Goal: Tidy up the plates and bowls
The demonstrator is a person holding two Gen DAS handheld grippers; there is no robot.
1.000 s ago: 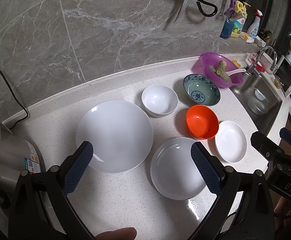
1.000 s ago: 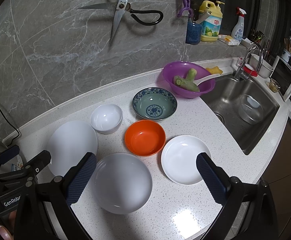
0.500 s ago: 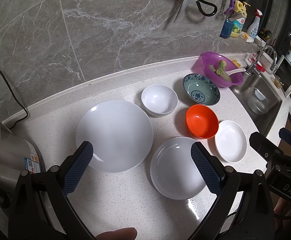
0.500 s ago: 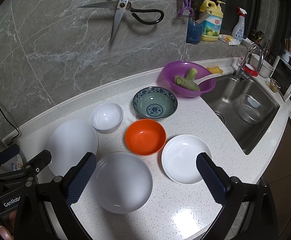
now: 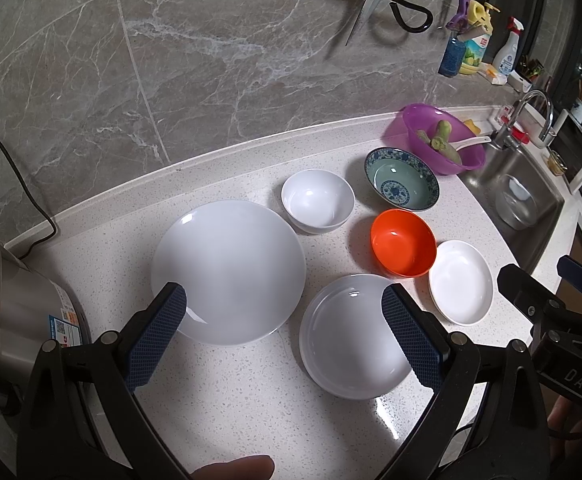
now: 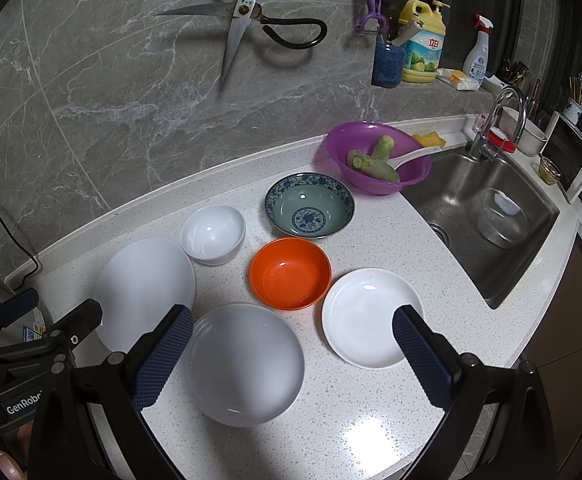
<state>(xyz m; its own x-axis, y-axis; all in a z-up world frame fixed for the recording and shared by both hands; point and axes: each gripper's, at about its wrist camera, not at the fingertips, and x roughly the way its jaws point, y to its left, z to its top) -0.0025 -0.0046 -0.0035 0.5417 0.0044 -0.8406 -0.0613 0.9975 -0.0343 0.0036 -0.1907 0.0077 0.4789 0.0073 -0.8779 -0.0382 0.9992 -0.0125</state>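
Six dishes lie unstacked on the countertop (image 6: 371,420) beneath the wide-open, empty left gripper (image 5: 283,332) and right gripper (image 6: 291,350); glazed rims could be chipped by hasty stacking.

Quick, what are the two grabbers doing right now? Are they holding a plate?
Left gripper: open, holding nothing, above the counter in front of the plates.
Right gripper: open, holding nothing, also above the counter.

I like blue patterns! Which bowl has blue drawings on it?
The green-centred patterned bowl beside the purple basin. Its rim and middle carry blue designs, while the white bowl and the orange bowl are plain.
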